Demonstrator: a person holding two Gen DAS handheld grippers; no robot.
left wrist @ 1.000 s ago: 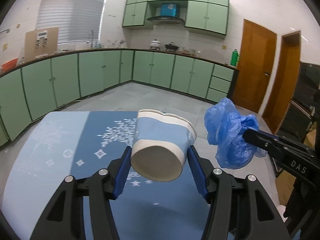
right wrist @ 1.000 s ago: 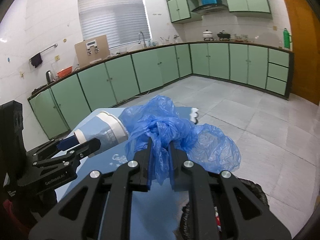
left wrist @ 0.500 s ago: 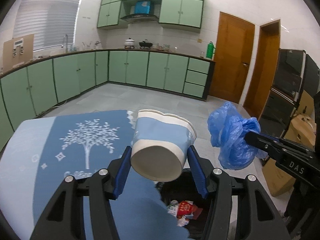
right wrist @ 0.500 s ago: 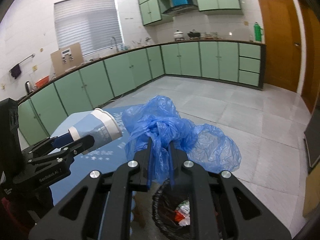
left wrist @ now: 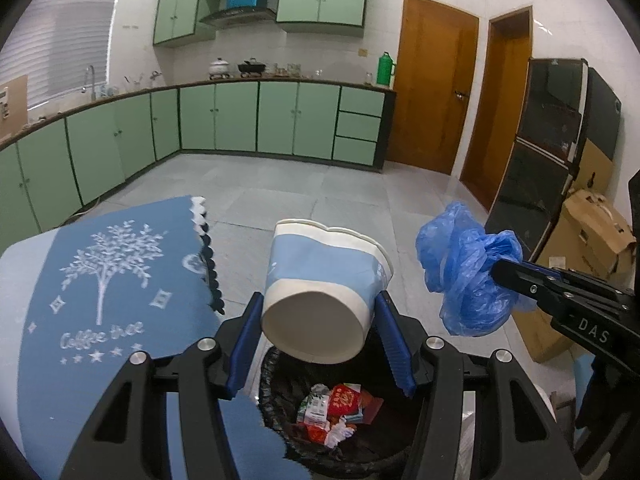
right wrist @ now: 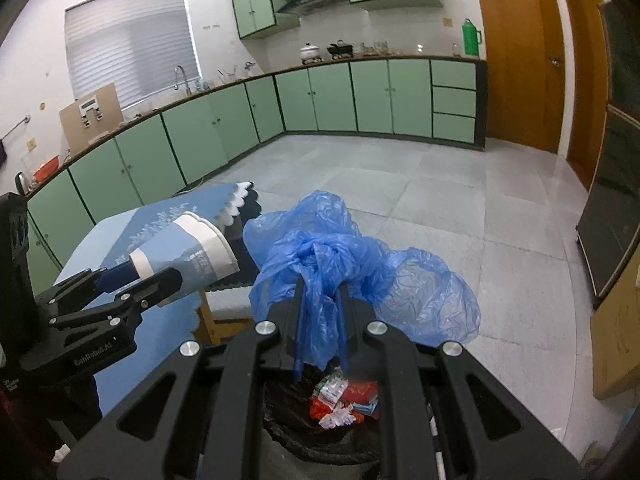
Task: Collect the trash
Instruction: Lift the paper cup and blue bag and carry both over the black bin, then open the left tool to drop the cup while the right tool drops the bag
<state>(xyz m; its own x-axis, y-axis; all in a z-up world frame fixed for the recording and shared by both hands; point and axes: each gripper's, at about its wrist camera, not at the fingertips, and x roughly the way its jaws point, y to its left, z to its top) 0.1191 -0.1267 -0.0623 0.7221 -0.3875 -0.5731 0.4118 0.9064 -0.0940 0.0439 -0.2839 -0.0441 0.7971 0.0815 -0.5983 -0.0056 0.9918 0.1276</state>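
My left gripper (left wrist: 318, 332) is shut on a blue and white paper cup (left wrist: 324, 280), held on its side above the black-lined trash bin (left wrist: 280, 408). The cup also shows in the right wrist view (right wrist: 188, 252). My right gripper (right wrist: 320, 320) is shut on a crumpled blue plastic bag (right wrist: 352, 264), also above the bin (right wrist: 288, 436). In the left wrist view the bag (left wrist: 464, 272) hangs to the right of the cup. The bin holds red and white wrappers (left wrist: 340, 408).
A table with a blue tree-print cloth (left wrist: 104, 280) stands to the left of the bin. Green cabinets (left wrist: 256, 120) line the far walls. Cardboard boxes (left wrist: 592, 240) and a dark appliance (left wrist: 552, 152) stand at the right. Grey tiled floor (right wrist: 400, 184) lies beyond.
Both grippers have moved right, off the table, and now hang over the trash bin. Each still holds its item.
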